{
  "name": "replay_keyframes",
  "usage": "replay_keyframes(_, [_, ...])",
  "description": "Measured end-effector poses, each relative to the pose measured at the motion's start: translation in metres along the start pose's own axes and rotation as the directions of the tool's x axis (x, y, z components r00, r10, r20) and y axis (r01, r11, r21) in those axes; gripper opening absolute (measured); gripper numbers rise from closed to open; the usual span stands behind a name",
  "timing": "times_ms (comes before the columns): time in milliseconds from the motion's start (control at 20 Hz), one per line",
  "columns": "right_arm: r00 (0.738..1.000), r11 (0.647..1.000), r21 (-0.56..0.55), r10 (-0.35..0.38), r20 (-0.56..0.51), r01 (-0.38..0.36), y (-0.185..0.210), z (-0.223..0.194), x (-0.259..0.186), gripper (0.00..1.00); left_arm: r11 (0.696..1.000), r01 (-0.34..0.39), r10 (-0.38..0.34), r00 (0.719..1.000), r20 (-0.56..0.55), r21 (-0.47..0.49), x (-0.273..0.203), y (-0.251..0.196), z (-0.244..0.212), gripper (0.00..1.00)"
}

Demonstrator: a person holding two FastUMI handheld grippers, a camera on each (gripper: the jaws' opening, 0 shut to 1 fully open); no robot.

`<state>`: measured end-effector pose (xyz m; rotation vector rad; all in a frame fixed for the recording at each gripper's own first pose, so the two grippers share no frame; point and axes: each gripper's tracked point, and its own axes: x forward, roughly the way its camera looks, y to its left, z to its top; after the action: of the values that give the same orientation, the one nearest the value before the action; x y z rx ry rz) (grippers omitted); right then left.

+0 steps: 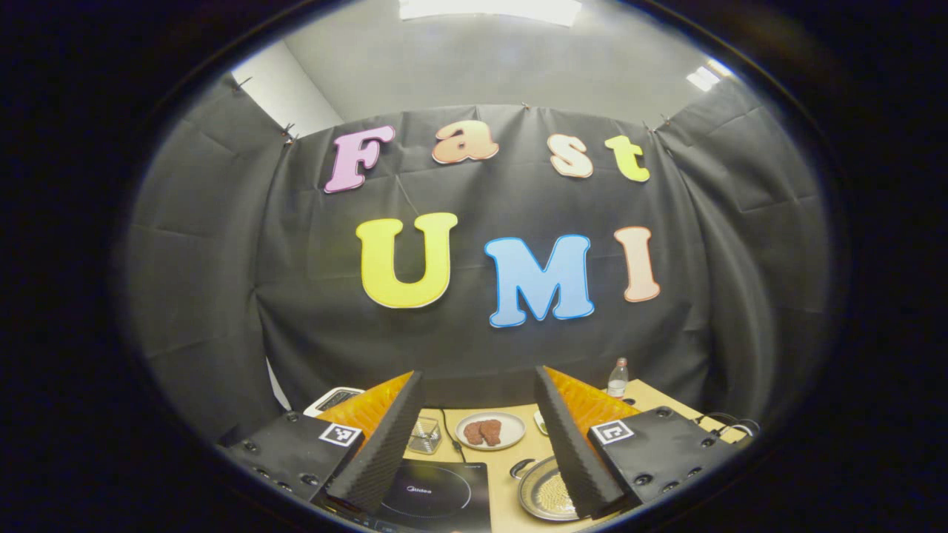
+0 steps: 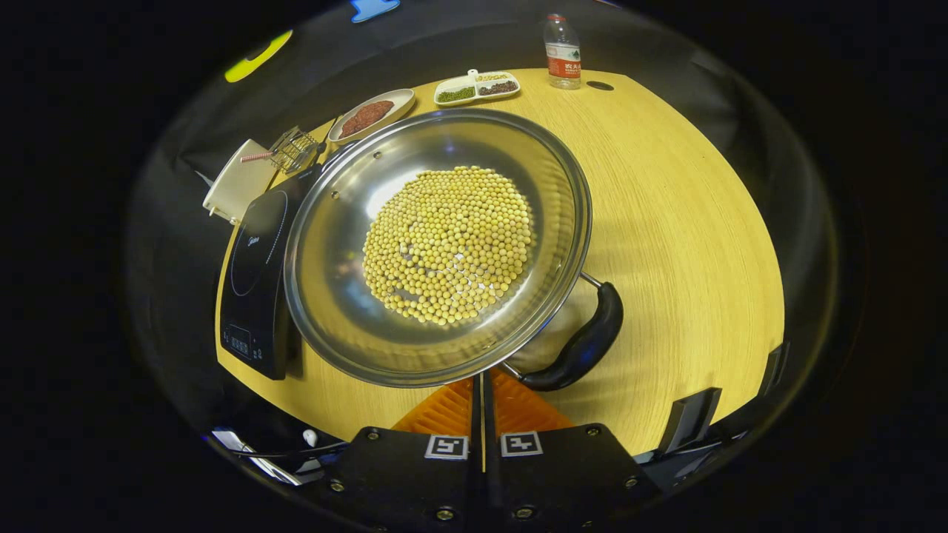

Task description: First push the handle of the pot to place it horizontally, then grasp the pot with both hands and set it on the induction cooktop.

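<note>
Landmark: pot (image 2: 437, 248). It is a wide, shiny steel pan sitting on a yellow wood-grain table (image 2: 689, 222), its floor covered with small round pale beans (image 2: 448, 244).

Right gripper view, left to right:
- White boxy appliance (image 2: 237, 181) at the table's far left corner, a wire basket (image 2: 292, 150) beside it.
- Cooktop (image 2: 259, 274), a flat black glass slab with a printed ring, just left of the pot; the pot rim overlaps its near edge, and whether they touch is unclear.
- Oval plate (image 2: 370, 112) of reddish-brown food behind the pot.
- Divided white dish (image 2: 478, 86) with green and dark grains behind it.
- Clear plastic bottle (image 2: 563, 53) far behind, to the right.
- Curved black handle (image 2: 585, 340) at the pot's near-right rim, on two metal rods.

Right gripper (image 2: 481, 392): fingers pressed together, holding nothing, tips just short of the pot's near rim.

Left gripper (image 1: 474, 444): fingers wide apart, empty, raised well back from the pot.
</note>
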<state>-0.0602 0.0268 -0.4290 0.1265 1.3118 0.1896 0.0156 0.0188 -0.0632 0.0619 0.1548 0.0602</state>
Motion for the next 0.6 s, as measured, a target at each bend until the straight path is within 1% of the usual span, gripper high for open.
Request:
replay_keyframes(400, [0.998, 0.997, -0.045, -0.055, 0.002, 0.056, -0.032, 0.016, 0.005, 0.02, 1.0, -0.016, 0.016, 1.0, -0.016, 0.008, 0.003, -0.01, -0.006, 0.94])
replay_keyframes(500, [0.998, 0.997, -0.05, -0.065, 0.003, 0.065, -0.039, 0.02, 0.006, 0.02, 1.0, -0.02, 0.02, 1.0, -0.02, 0.012, 0.005, -0.013, -0.006, 0.97])
replay_keyframes(600, [0.997, 0.996, -0.05, -0.071, 0.004, 0.071, -0.047, 0.025, 0.007, 0.02, 1.0, -0.023, 0.023, 0.999, -0.023, 0.016, 0.007, -0.018, -0.008, 0.96])
